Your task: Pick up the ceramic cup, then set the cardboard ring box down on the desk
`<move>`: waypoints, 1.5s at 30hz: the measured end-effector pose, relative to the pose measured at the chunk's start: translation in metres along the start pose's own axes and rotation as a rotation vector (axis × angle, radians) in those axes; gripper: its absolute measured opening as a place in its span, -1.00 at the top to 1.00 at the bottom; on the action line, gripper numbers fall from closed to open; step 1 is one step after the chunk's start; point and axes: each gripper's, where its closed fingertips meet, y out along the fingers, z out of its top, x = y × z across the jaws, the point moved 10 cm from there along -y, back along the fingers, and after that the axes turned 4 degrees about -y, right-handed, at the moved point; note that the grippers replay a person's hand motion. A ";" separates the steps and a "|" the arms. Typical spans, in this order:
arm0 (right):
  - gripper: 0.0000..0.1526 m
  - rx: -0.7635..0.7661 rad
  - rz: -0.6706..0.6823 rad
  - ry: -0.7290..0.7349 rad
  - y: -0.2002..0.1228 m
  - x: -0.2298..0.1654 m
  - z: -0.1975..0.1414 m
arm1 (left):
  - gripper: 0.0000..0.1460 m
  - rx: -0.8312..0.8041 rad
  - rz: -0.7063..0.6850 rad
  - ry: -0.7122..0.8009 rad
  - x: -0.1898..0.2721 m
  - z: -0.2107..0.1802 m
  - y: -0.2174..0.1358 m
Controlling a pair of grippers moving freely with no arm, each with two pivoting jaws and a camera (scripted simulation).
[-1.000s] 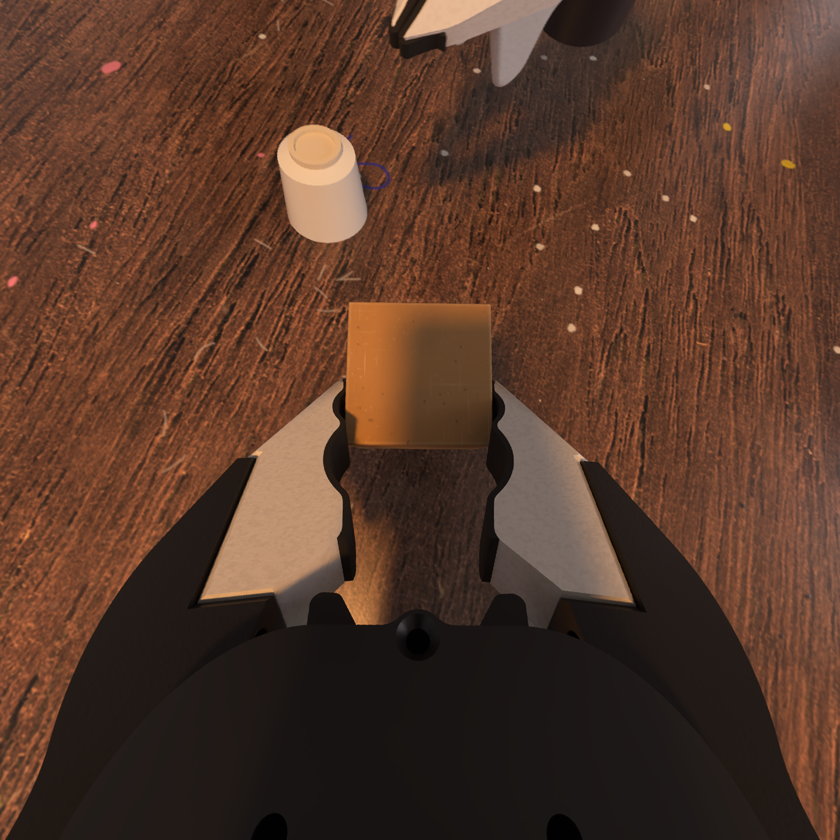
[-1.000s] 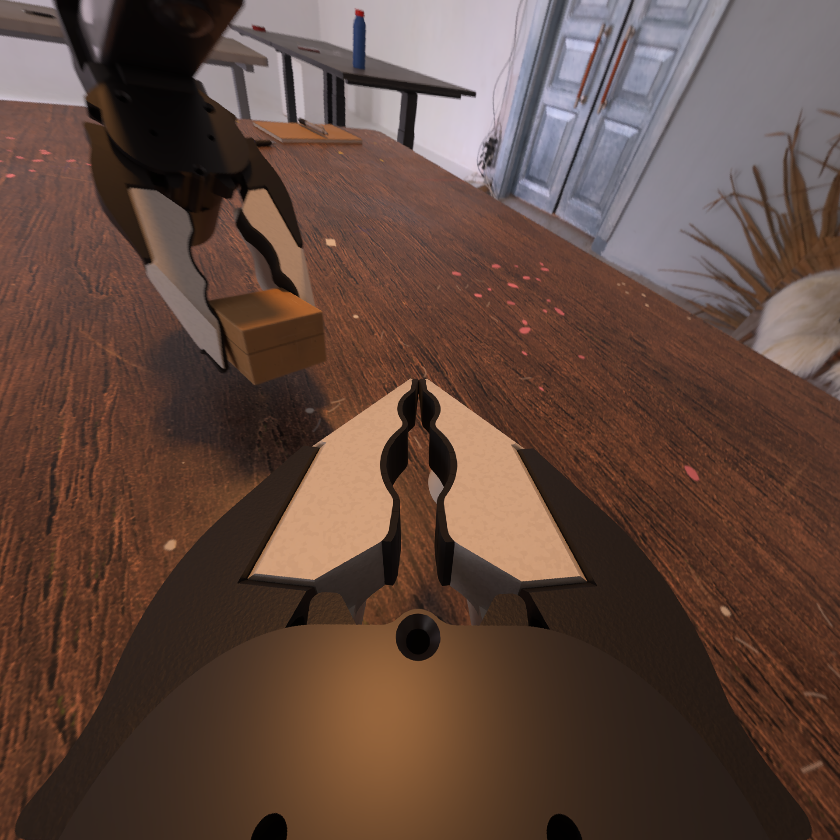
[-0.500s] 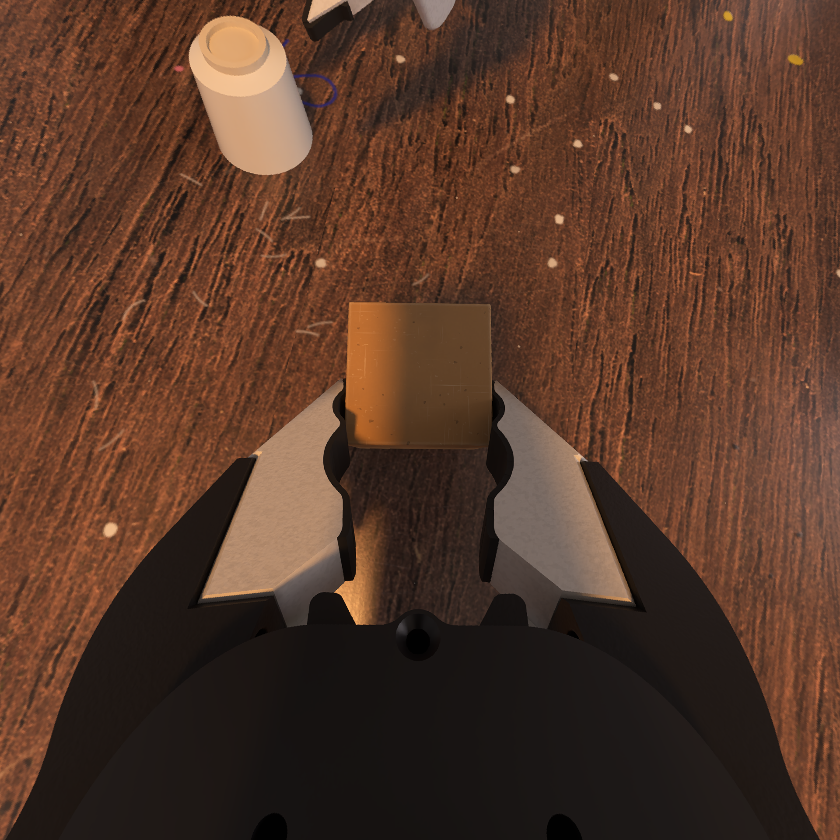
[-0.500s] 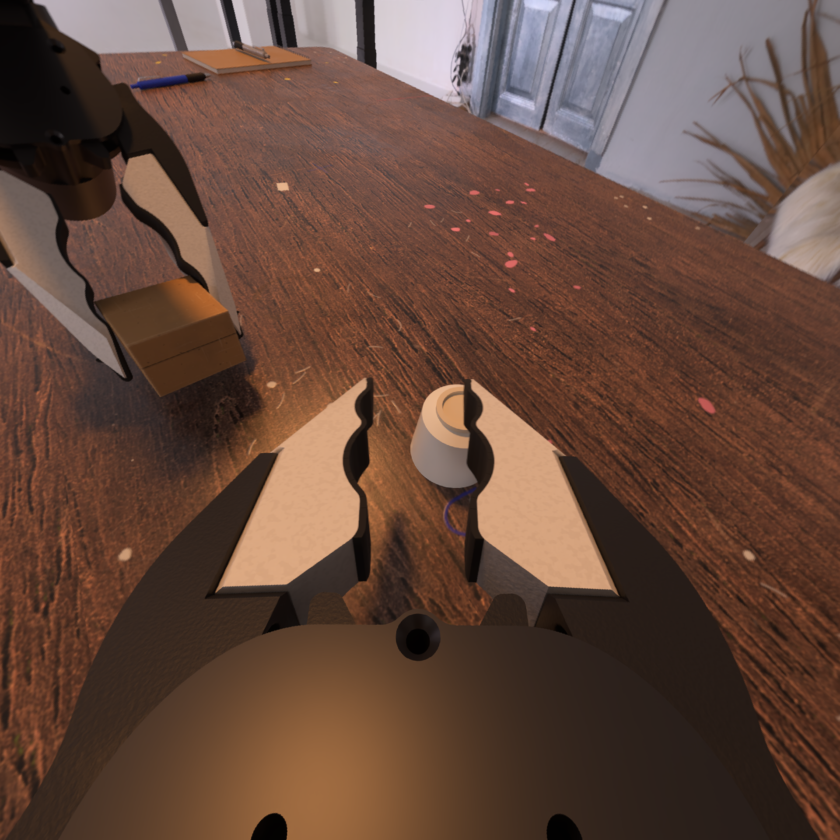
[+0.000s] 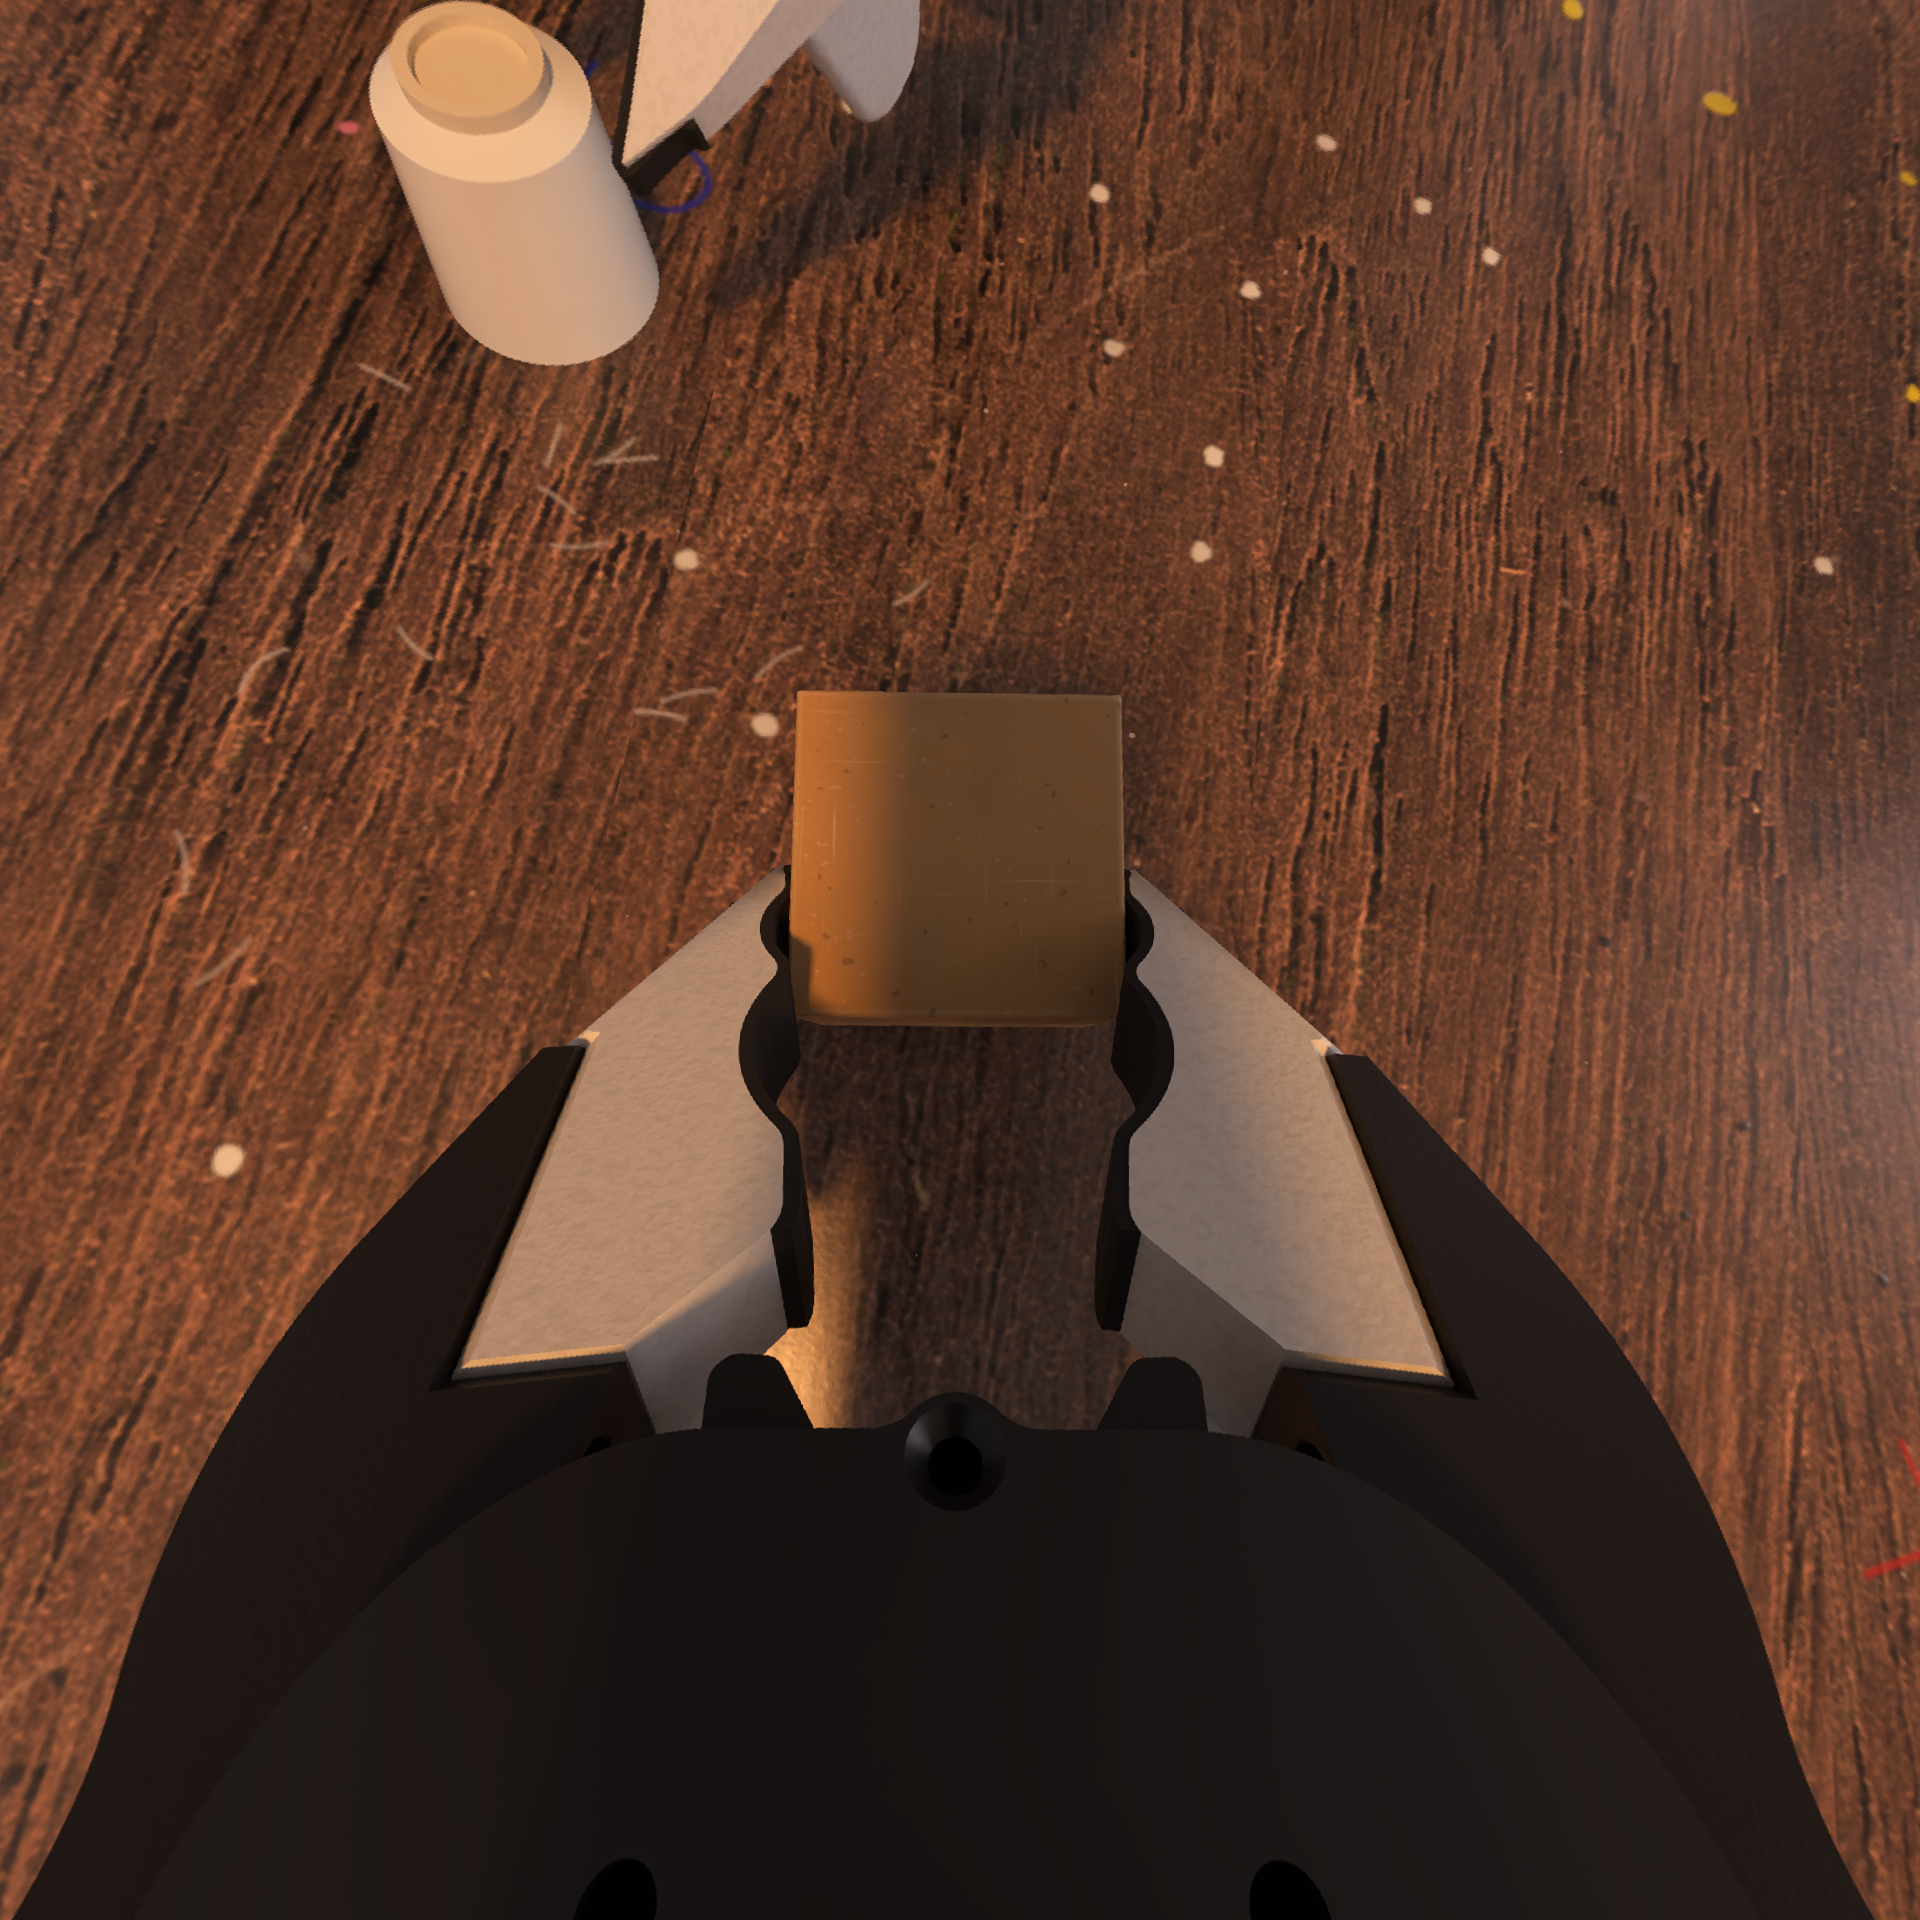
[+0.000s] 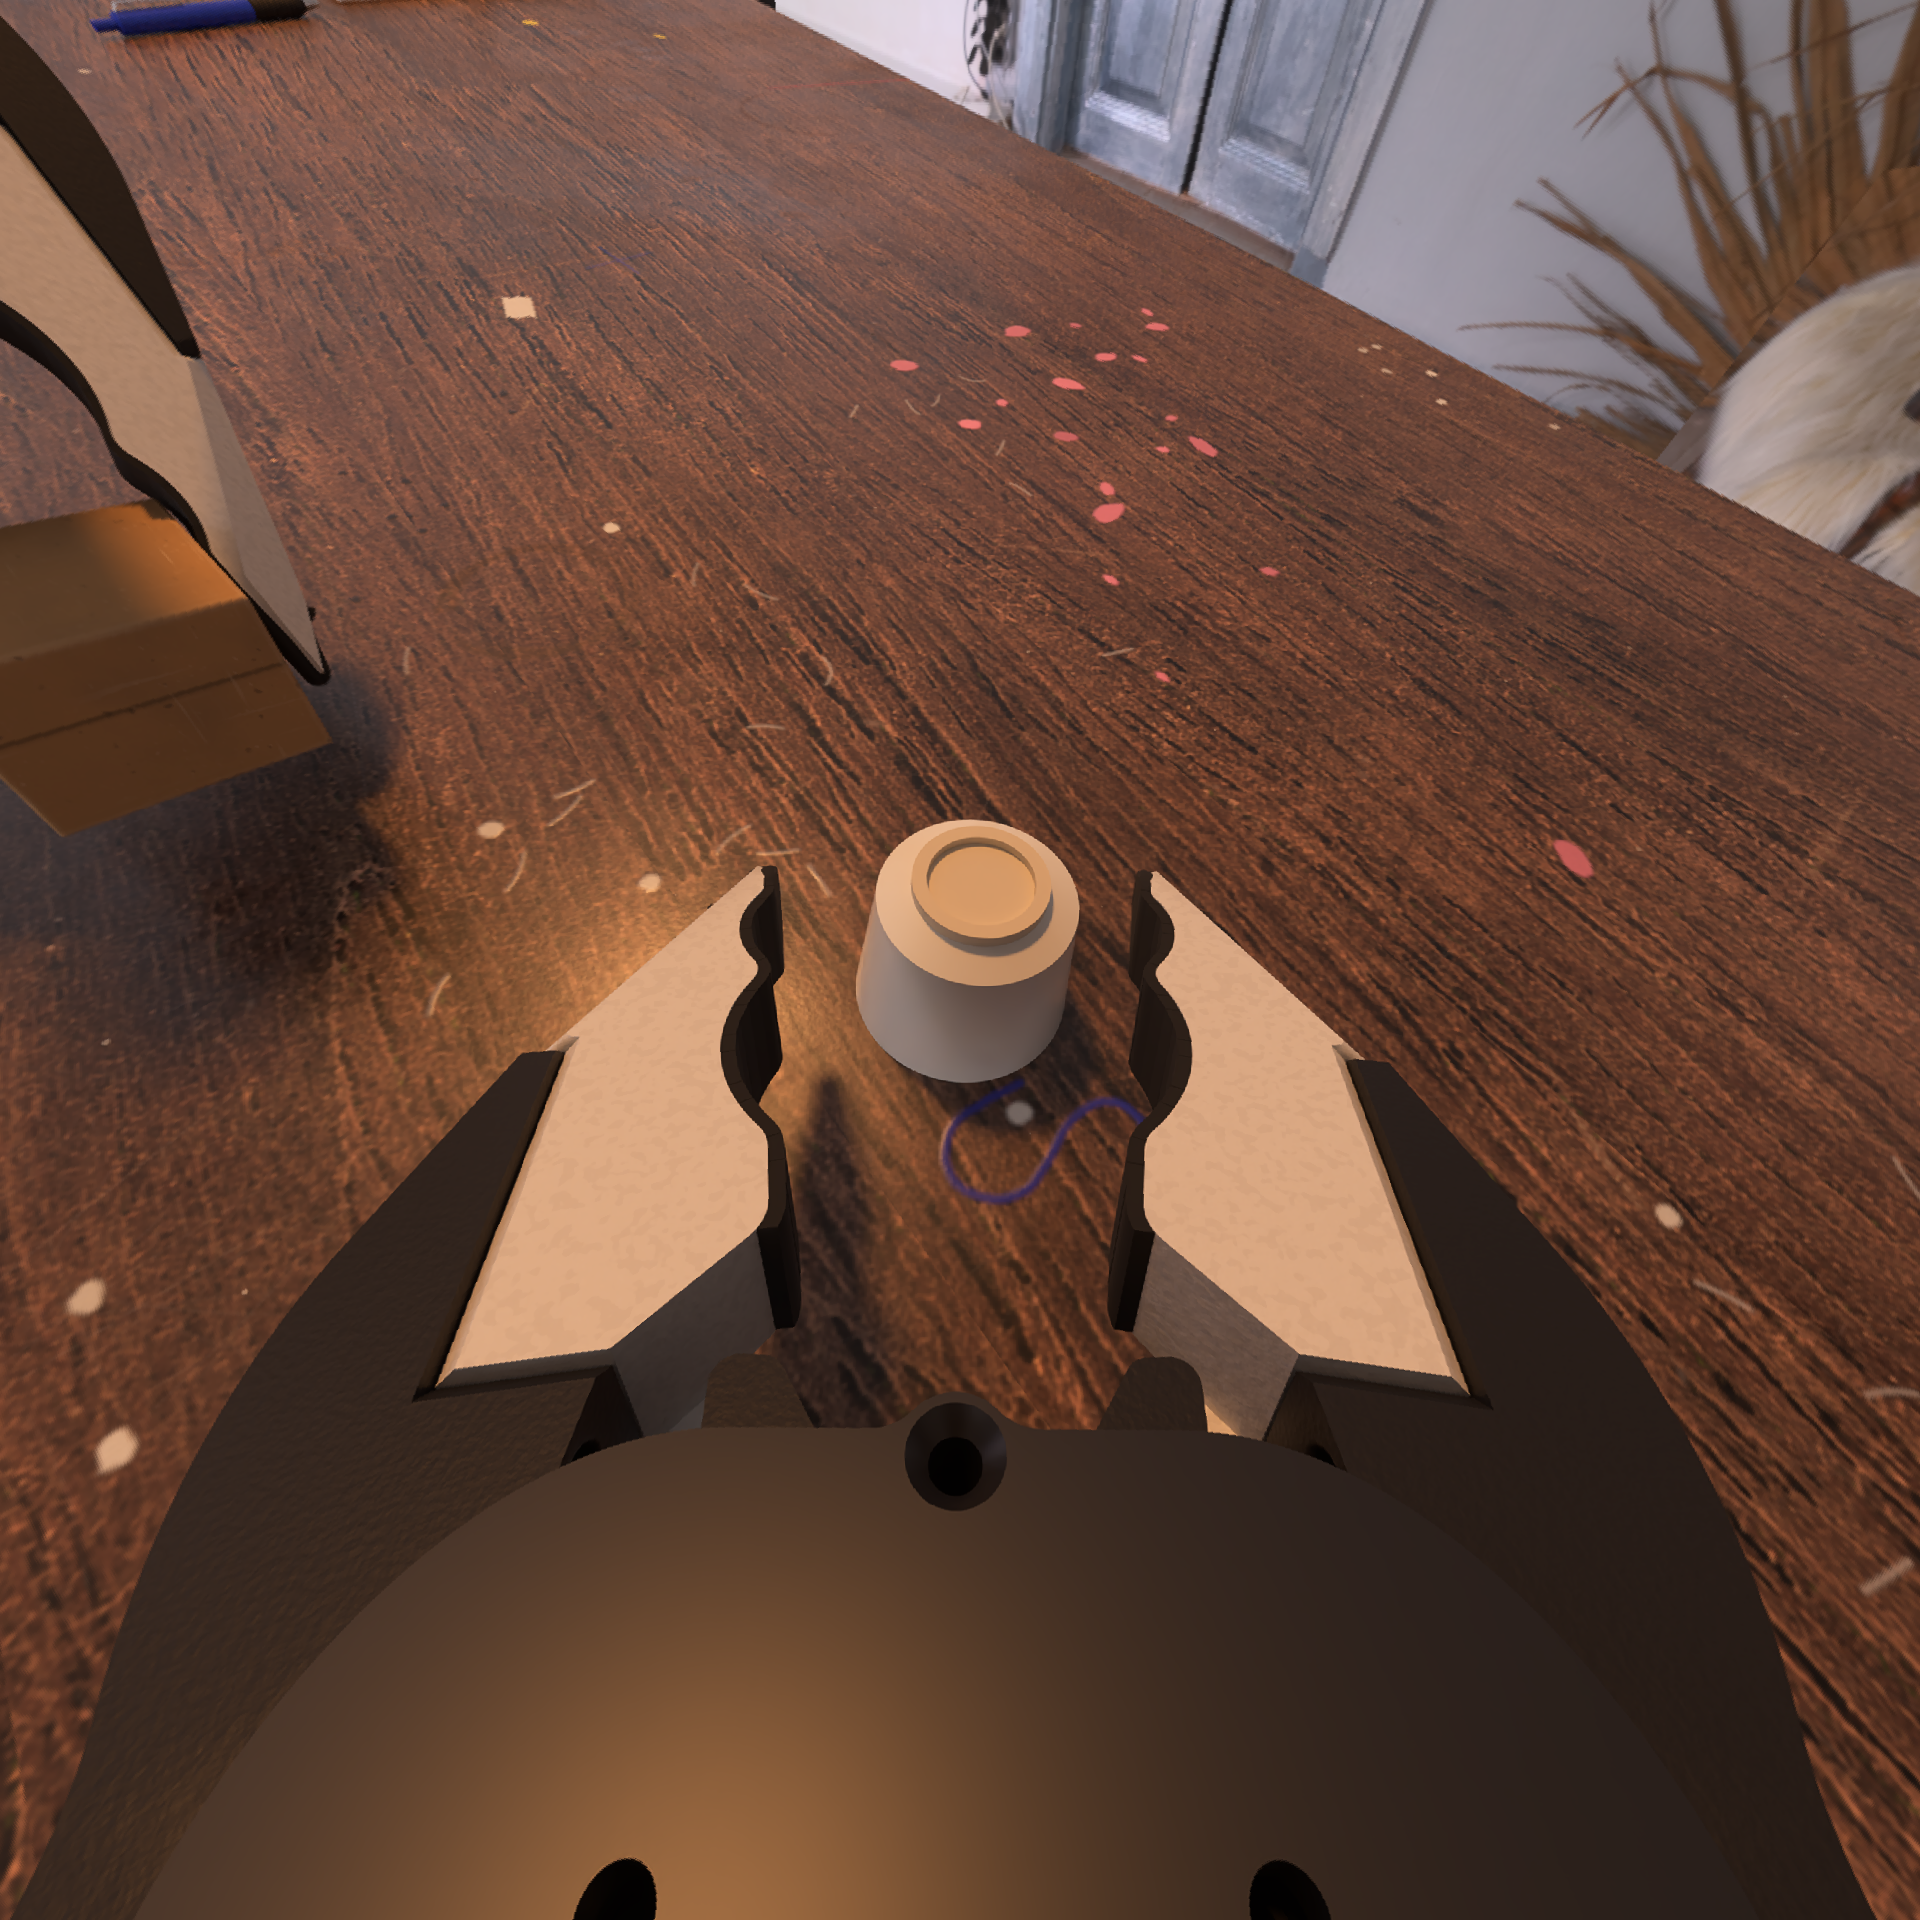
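The cream ceramic cup point(image 6: 966, 956) stands upside down on the dark wooden desk point(image 6: 1351, 727), between and just beyond my right gripper's tips. My right gripper point(image 6: 954, 883) is open and does not touch the cup. The cup also shows at the top left of the left wrist view point(image 5: 509, 187), with the right gripper's pale fingers point(image 5: 717, 73) beside it. My left gripper point(image 5: 956, 883) is shut on the brown cardboard ring box point(image 5: 956, 857) and holds it above the desk. The box point(image 6: 125, 665) and one left finger point(image 6: 156, 416) show at the left edge of the right wrist view.
A thin blue loop point(image 6: 1029, 1143) lies on the desk just in front of the cup. Pink specks point(image 6: 1070, 416) and pale flecks dot the wood. A blue pen point(image 6: 197, 12) lies far back. The desk edge runs along the right, with a grey door point(image 6: 1195, 94) beyond.
My right gripper has opened wide, tilted down and moved so the cup sits centred between its fingers. My left gripper, still holding the box, has drifted left in the right wrist view.
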 end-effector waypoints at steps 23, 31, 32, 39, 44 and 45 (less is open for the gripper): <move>0.07 -0.125 0.070 0.003 0.018 0.012 -0.006 | 0.19 -0.012 0.024 -0.035 -0.005 -0.005 0.000; 0.13 -0.157 0.092 -0.026 0.024 0.012 -0.006 | 0.19 -0.009 0.029 -0.037 -0.006 -0.004 0.003; 0.14 -0.158 0.091 -0.030 0.024 0.011 -0.006 | 0.19 -0.008 0.030 -0.037 -0.006 -0.004 0.003; 0.37 -0.114 0.075 -0.116 0.022 0.001 -0.003 | 0.19 -0.015 0.037 -0.039 -0.007 -0.004 0.003; 0.37 -0.067 0.114 -0.114 0.019 -0.006 0.002 | 0.19 -0.027 0.044 -0.033 -0.007 -0.005 0.005; 0.37 -0.050 0.128 -0.117 0.018 -0.008 0.004 | 0.19 -0.030 0.046 -0.032 -0.007 -0.005 0.005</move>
